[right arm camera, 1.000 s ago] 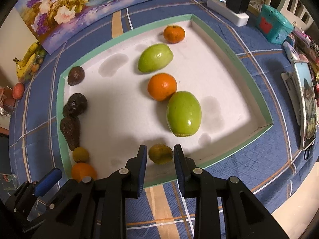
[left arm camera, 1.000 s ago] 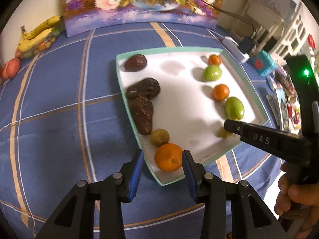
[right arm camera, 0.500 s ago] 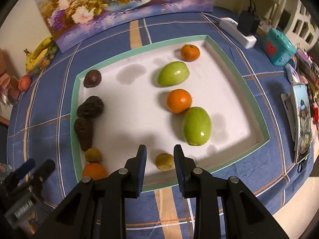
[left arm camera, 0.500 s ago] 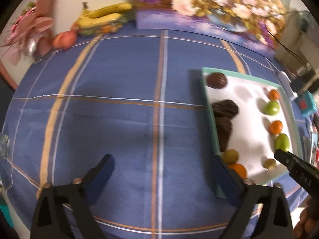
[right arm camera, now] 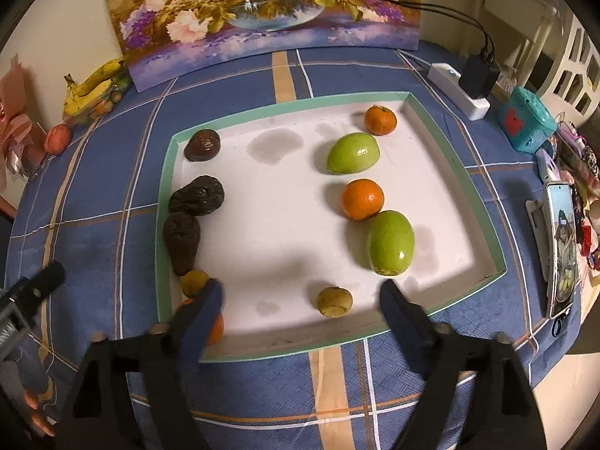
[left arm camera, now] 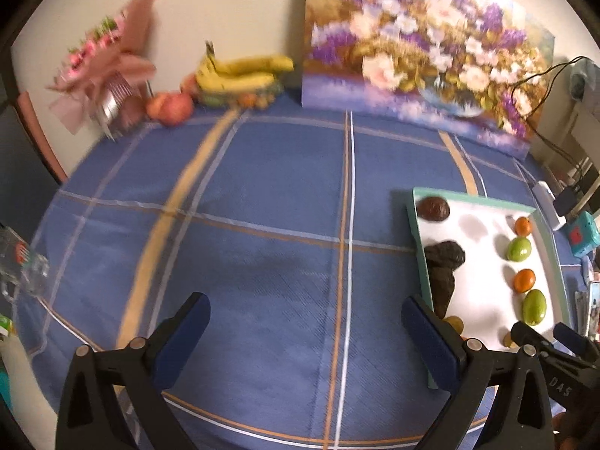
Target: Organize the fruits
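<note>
The fruits sit in the tray: dark ones down its left wall, oranges and green ones along its right side, a small yellowish fruit near its front wall. The right gripper hangs over that front wall, its jaws just opened wide and holding nothing. The left gripper is left of the tray over the blue-clothed counter, jaws wide and empty.
</note>
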